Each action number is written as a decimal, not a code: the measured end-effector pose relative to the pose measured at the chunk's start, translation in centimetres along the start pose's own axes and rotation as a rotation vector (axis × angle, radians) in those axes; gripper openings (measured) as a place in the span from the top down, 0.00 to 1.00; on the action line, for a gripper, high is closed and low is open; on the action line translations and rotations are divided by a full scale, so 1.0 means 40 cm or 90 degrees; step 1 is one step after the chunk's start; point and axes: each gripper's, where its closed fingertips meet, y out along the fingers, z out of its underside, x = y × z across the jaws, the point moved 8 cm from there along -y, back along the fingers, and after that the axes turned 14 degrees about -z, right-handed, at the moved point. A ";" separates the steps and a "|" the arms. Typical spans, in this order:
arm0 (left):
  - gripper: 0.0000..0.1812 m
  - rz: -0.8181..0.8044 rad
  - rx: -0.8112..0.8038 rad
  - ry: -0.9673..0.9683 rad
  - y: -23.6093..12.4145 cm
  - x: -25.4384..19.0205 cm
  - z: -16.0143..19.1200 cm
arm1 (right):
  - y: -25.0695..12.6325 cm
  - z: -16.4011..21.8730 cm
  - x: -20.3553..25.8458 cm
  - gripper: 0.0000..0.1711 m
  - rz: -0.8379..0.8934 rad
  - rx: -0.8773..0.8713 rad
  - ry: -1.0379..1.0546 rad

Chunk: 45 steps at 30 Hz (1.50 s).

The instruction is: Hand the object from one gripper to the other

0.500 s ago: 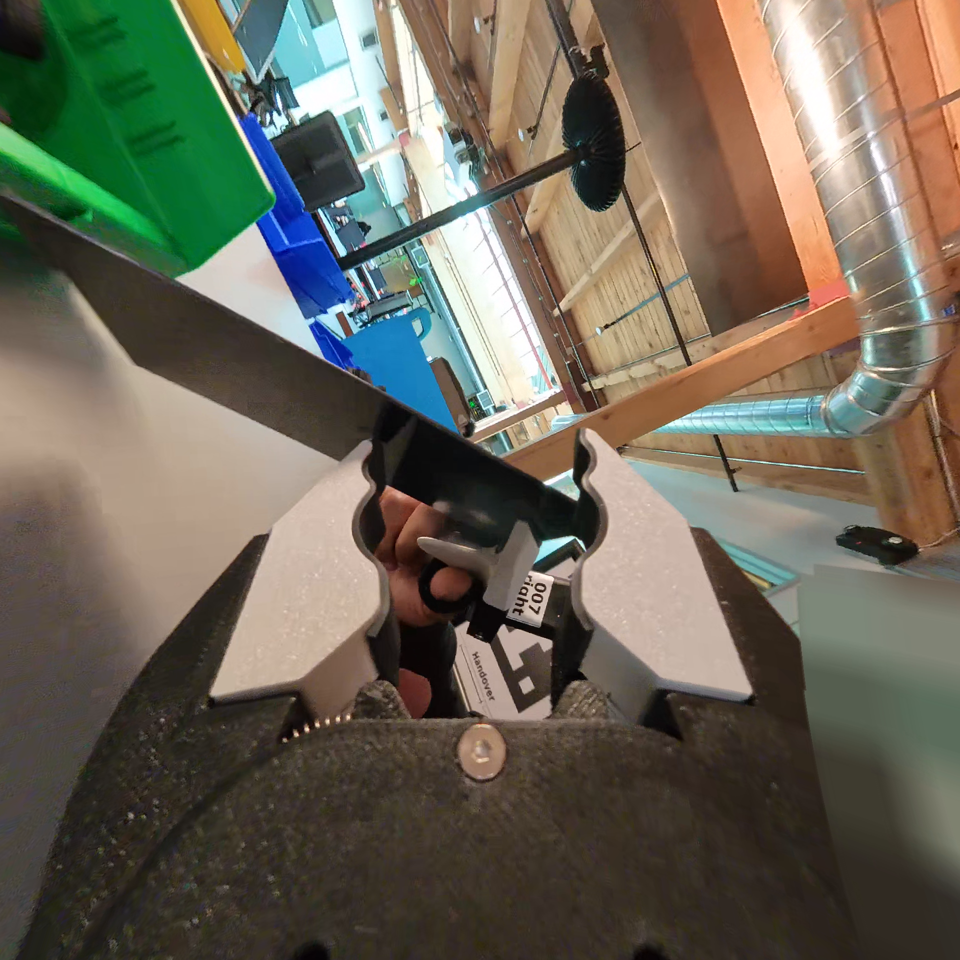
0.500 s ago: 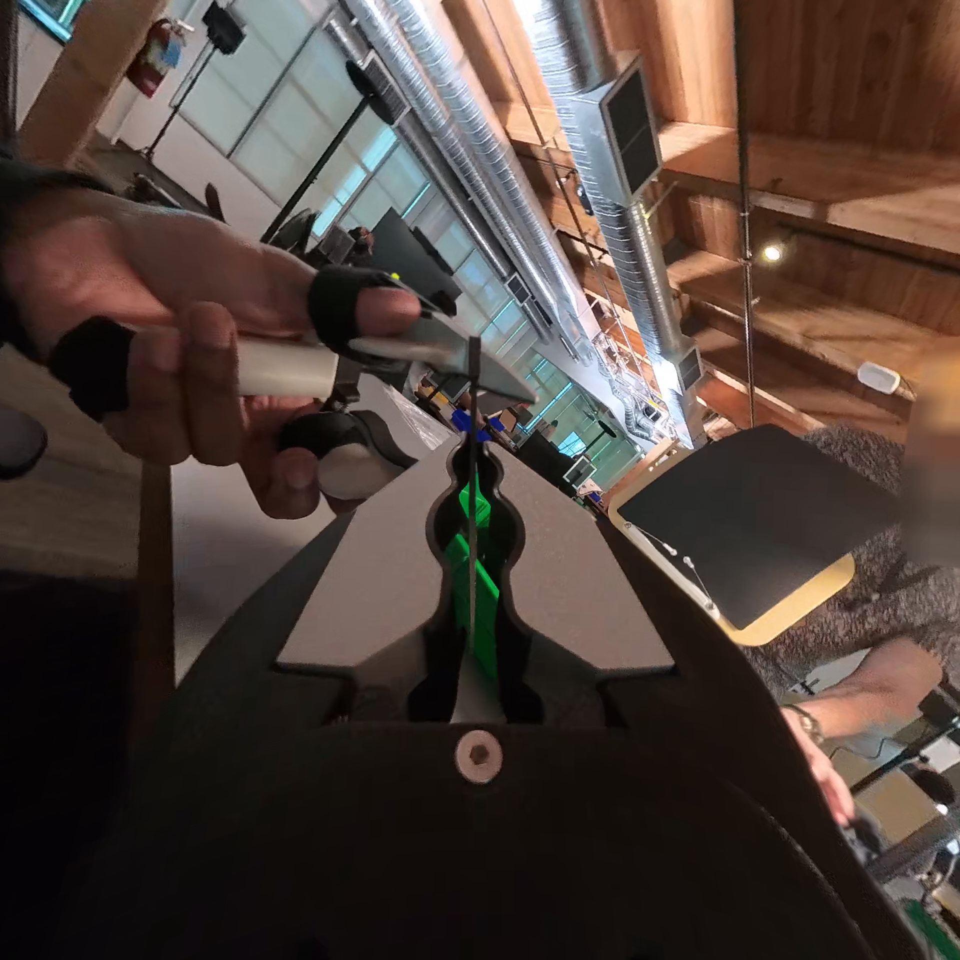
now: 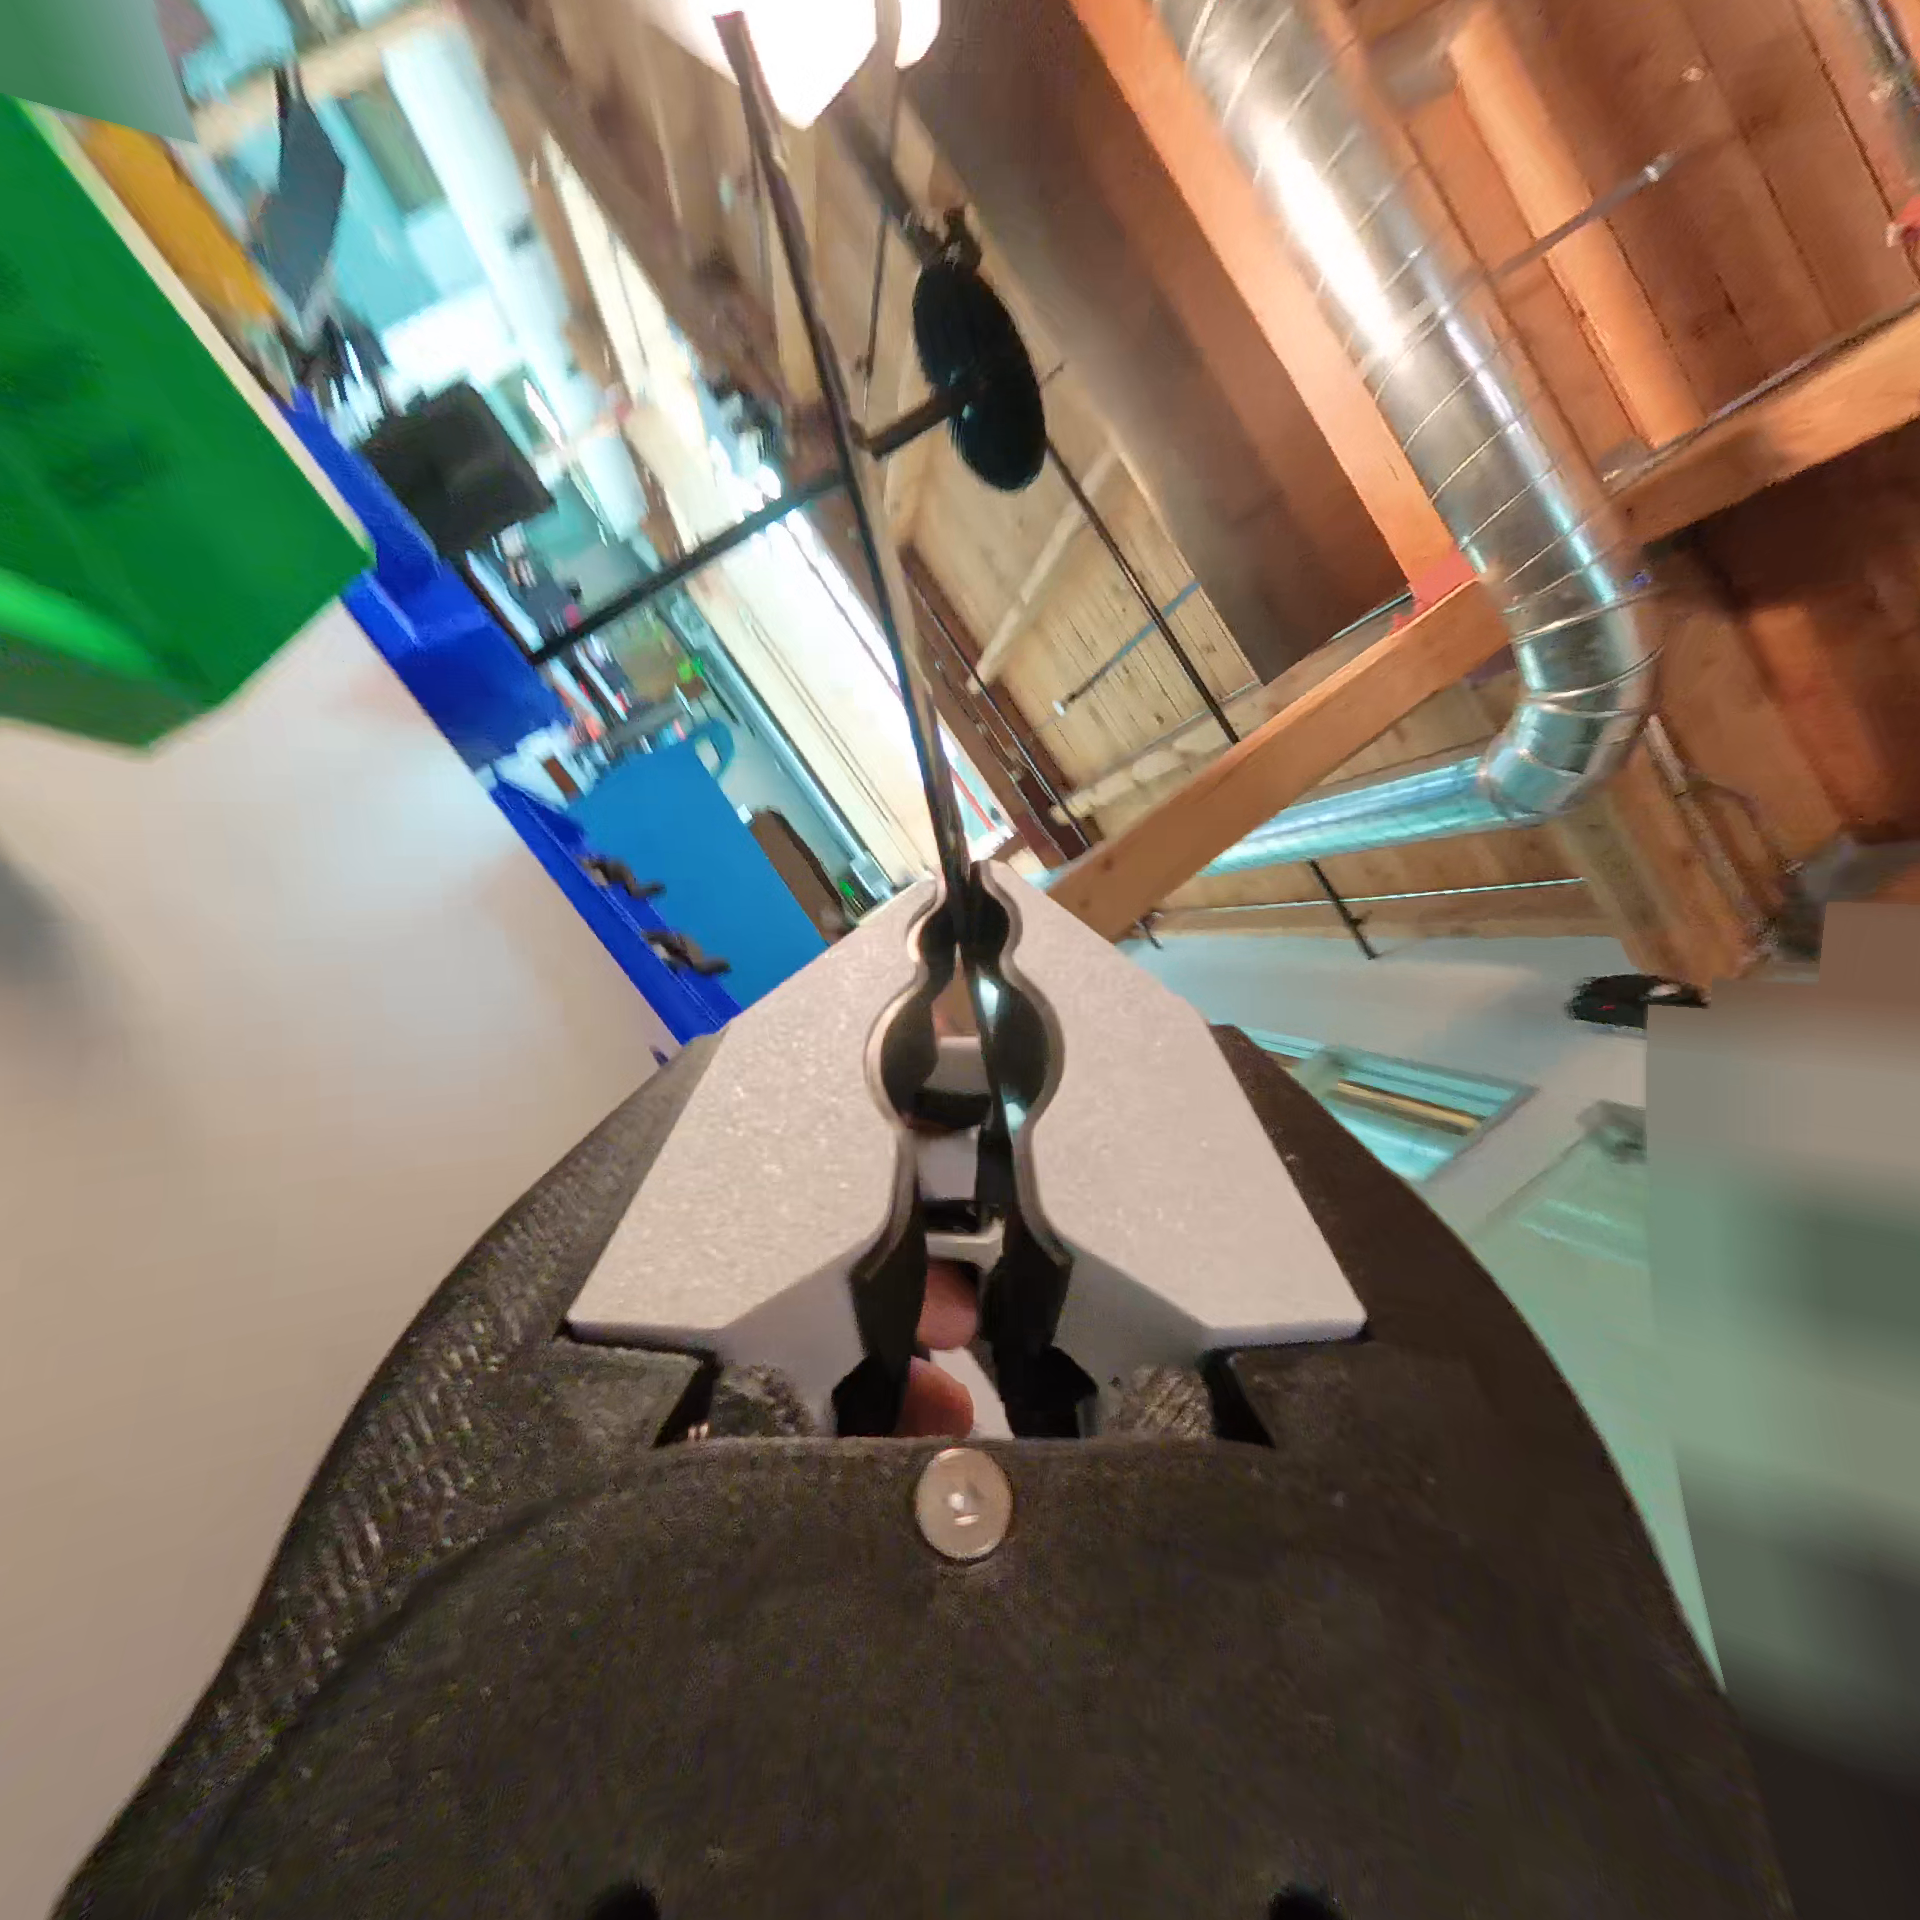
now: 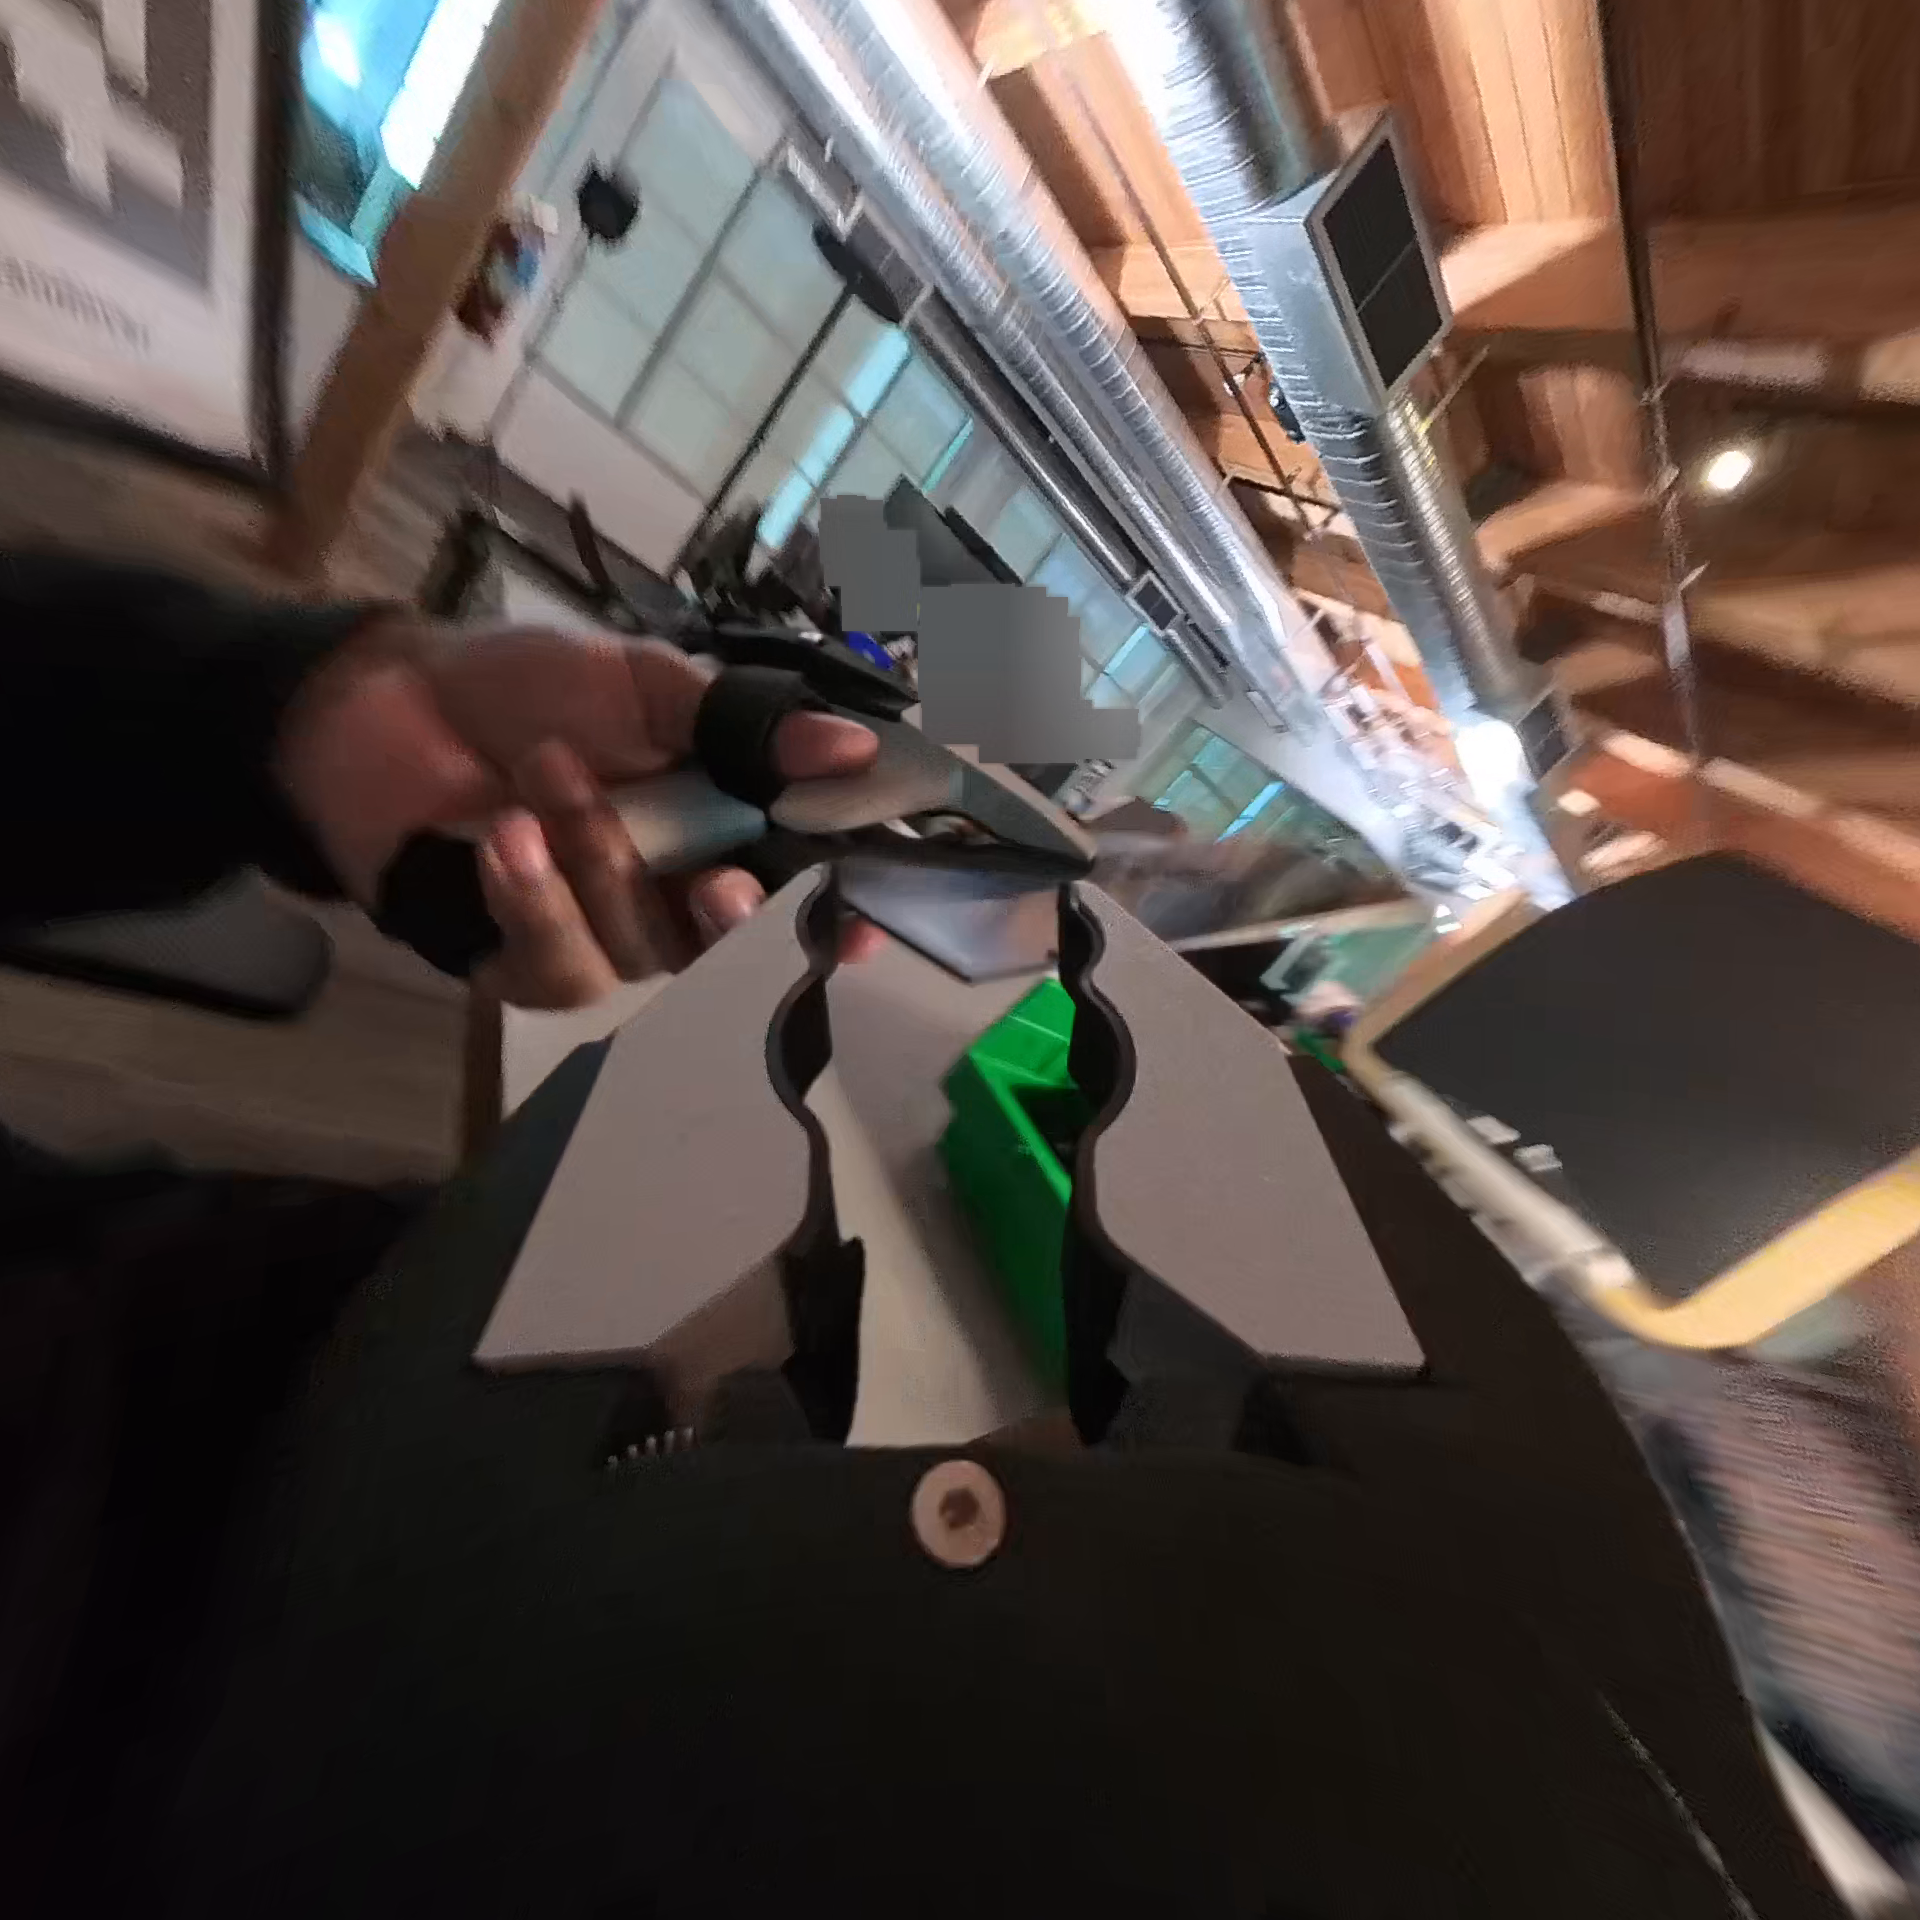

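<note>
1. Left gripper (image 3: 961, 883): its grey fingers are pressed together on a thin dark flat object (image 3: 831, 436), seen edge-on from the left wrist view, rising as a narrow line from the fingertips toward the top of the frame.
2. Right gripper (image 4: 945, 914): fingers spread apart, nothing between them. A clear gap runs the whole way down to the body.
3. From the right wrist view, the left gripper (image 4: 1070, 854) sits just beyond the open fingers, held in a hand (image 4: 520, 790) with a black strap around one finger. The flat object (image 4: 945, 920) shows here as a dark sheet caught at its tip; its lower edge lies right at the right gripper's fingertips, but the picture is blurred and I cannot tell whether they touch.
4. Below, a green bin (image 4: 1003, 1122) sits on the pale surface (image 4: 904, 1299), visible through the gap.
5. Left wrist view: the green bin (image 3: 135, 457) at far left, blue bins (image 3: 457, 655) beside it, on the same white surface (image 3: 312, 1039).
6. Overhead, a silver duct (image 3: 1455, 436) runs along wooden beams.
</note>
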 end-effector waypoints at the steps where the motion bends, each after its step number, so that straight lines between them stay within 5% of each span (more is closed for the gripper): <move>1: 0.99 -0.006 -0.034 0.044 -0.006 -0.009 -0.007 | 0.001 0.007 -0.005 0.74 -0.009 -0.032 0.060; 10: 0.99 0.019 -0.227 0.171 -0.055 -0.024 -0.044 | 0.029 0.067 -0.059 0.69 0.010 -0.215 0.476; 11: 0.99 0.025 -0.224 0.177 -0.052 -0.023 -0.041 | 0.035 0.071 -0.059 0.71 0.007 -0.224 0.503; 13: 0.99 0.031 -0.212 0.188 -0.043 -0.020 -0.032 | 0.040 0.073 -0.059 0.91 0.021 -0.238 0.517; 17: 0.97 0.033 -0.169 0.209 -0.033 -0.017 -0.029 | 0.026 0.063 -0.059 0.97 0.046 -0.217 0.441; 28: 0.56 -0.141 -0.091 0.282 -0.013 -0.046 -0.026 | -0.007 0.004 -0.040 0.98 0.117 -0.023 0.060; 38: 0.52 -0.061 -0.018 0.098 -0.007 -0.034 -0.025 | -0.010 0.011 -0.029 0.99 0.126 0.030 -0.037; 45: 0.74 -0.158 -0.063 0.087 -0.024 0.016 -0.034 | 0.033 0.040 0.018 0.97 0.071 0.124 -0.166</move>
